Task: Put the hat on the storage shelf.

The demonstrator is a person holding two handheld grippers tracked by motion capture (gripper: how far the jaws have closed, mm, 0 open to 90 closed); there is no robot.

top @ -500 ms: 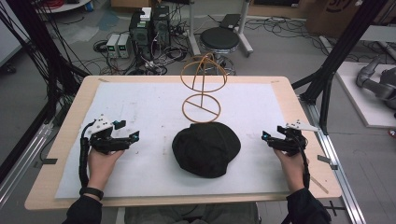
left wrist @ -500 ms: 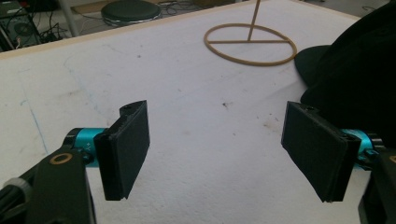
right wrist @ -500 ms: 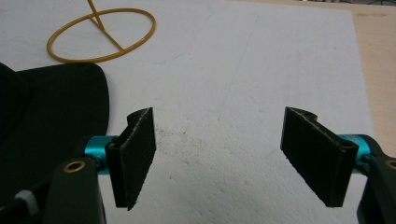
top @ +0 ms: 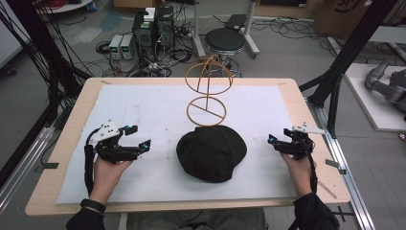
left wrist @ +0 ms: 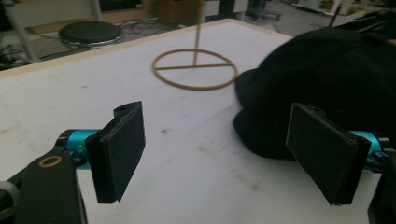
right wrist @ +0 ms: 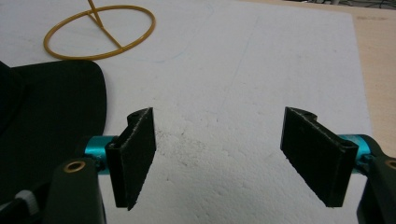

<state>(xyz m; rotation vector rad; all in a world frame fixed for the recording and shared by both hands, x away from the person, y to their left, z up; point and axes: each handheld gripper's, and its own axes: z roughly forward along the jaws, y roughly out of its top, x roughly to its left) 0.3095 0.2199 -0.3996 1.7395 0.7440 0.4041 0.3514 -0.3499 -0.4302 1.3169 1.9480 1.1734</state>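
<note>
Both my grippers sit open-fingered on the worktop, the black hat between them: at 3 o'clock of the left gripper, nearer than the right gripper.

You have a matt black cloth hat on a rough, grainy white sheet, a pale wooden table, a thin golden wire stand, and matt black jaw pads.

Black cap lies flat, crown up, on the white mat at the near centre. Tan wire hat stand is upright just behind it, its ring base touching or just beside the cap's far edge.
</note>
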